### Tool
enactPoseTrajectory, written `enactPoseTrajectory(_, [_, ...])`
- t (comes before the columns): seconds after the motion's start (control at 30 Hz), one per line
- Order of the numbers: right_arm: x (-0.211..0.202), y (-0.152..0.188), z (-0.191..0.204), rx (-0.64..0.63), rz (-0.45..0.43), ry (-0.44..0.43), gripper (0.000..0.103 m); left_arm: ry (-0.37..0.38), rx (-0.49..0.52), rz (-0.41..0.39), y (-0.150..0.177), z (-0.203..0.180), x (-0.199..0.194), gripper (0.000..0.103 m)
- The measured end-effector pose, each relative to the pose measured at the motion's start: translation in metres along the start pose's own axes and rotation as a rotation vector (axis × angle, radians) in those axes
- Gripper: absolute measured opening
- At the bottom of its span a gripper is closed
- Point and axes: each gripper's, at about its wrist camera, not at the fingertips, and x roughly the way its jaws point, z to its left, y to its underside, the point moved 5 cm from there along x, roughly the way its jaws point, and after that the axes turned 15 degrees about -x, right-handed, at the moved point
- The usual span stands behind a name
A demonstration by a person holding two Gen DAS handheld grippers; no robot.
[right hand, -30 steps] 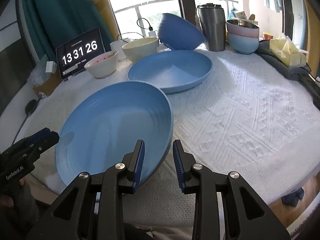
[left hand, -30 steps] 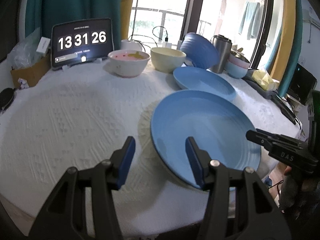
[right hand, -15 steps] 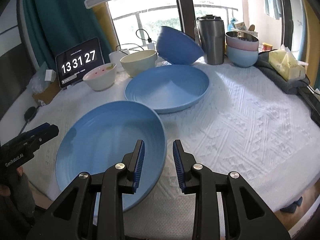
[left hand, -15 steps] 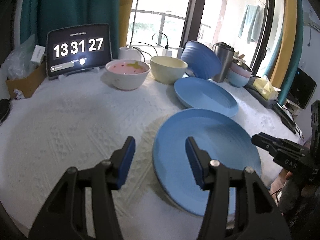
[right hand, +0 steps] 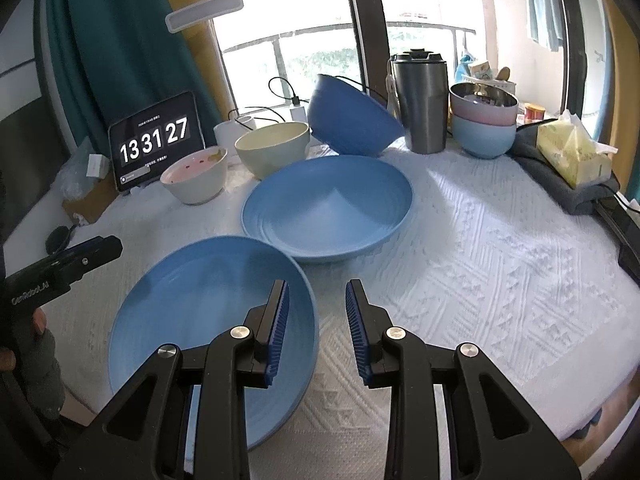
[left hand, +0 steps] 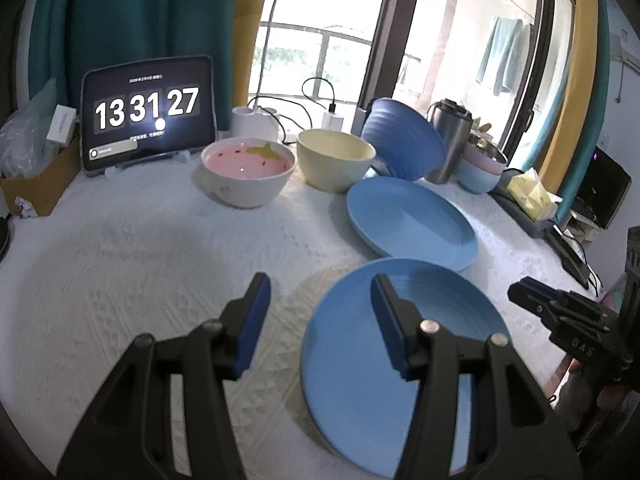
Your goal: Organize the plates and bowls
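From the left wrist, the left gripper (left hand: 318,322) hangs over the white tablecloth (left hand: 132,248) with its jaws apart and nothing between them; its right finger overlaps the near blue plate (left hand: 452,320), which lies flat near the table edge, just short of the far blue plate (left hand: 408,216). From the right wrist, the right gripper (right hand: 316,334) is likewise parted and empty, the near plate's rim just left of its gap. The step in hand looks like stacking the near plate onto the far one. Next, one gripper needs to straddle the rim, close, lift and carry it over.
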Motion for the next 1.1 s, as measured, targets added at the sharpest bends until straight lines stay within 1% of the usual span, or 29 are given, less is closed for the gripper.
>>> enactPoseTrajectory(0.2, [-0.002,-0.011,-0.007,-0.007,-0.026,0.009,0.031,0.006,0.001,0.021,-0.009,-0.006,0.012,0.054])
enactPoseTrajectory(0.37, [0.000,-0.019,-0.015,0.004,-0.042,0.014,0.031,0.030,-0.051,0.085,-0.013,-0.010,0.029,0.054])
enactPoseTrajectory(0.43, [0.001,-0.021,-0.019,0.014,-0.046,0.015,0.031,0.028,-0.056,0.090,-0.015,-0.013,0.033,0.054])
enactPoseTrajectory(0.57, [0.005,-0.025,-0.026,0.029,-0.050,0.010,0.031,0.012,-0.036,0.084,-0.019,-0.022,0.039,0.054])
enactPoseTrajectory(0.77, [0.012,-0.025,-0.034,0.051,-0.046,0.004,0.031,-0.008,-0.018,0.122,-0.017,-0.031,0.052,0.054])
enactPoseTrajectory(0.9, [0.018,-0.026,-0.044,0.084,-0.042,-0.023,0.031,-0.004,-0.022,0.166,-0.013,-0.038,0.060,0.054])
enactPoseTrajectory(1.03, [0.028,-0.028,-0.056,0.122,-0.028,-0.029,0.031,0.000,0.001,0.176,-0.014,-0.049,0.067,0.054])
enactPoseTrajectory(1.1, [0.031,-0.028,-0.061,0.137,-0.026,-0.035,0.031,0.010,0.001,0.197,-0.014,-0.055,0.072,0.054])
